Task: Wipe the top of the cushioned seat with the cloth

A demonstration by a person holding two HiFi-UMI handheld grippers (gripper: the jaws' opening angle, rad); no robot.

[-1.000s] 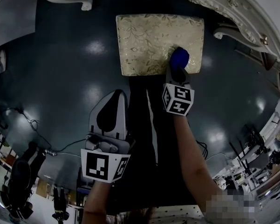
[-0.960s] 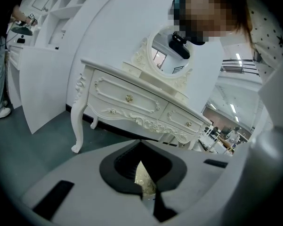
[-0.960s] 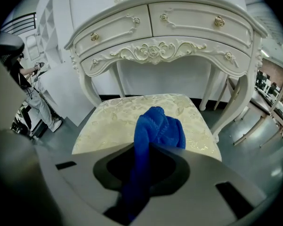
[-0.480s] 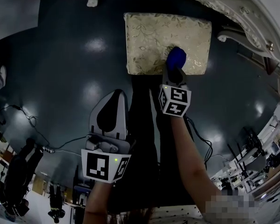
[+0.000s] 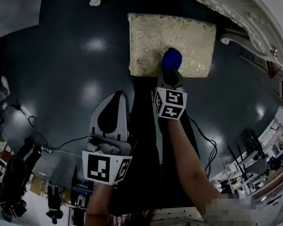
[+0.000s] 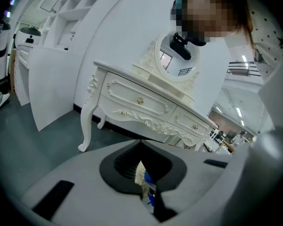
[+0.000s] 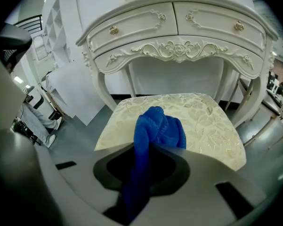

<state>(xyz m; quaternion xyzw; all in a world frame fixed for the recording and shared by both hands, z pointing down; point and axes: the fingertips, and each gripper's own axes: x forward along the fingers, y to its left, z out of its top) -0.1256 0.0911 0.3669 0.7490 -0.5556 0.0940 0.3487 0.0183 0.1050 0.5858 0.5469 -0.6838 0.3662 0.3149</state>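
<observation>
The cloth [image 7: 156, 128] is a blue, nubbly rag, bunched into a wad. It looks soft, light and limp, so it will fold and trail rather than hold a shape. The best hold is the one it has now: pinched by its gathered tail, with a fat wad left free past the fingertips to meet the fabric. The right gripper [image 5: 171, 73] is clamped on it, and the tail runs back between the fingers.

The wad rests on the top of the seat [image 5: 146, 36], close to the near edge and about midway across. The seat is a padded square with a pale leaf pattern, standing on the dark floor [image 5: 61, 55] in front of a white carved desk [image 7: 179, 27]. The padding will likely give under pressure. The woven cover may also drag on the rag, so light, even pressure should do. Most of the top lies bare to the far, left and right of the wad.

The right forearm reaches straight out from the body, with the gripper pointing far and angled down onto the seat. The left gripper [image 5: 115, 98] hangs near the body over the floor, well apart from the seat. Its fingers are together on nothing, and it points towards the desk.
</observation>
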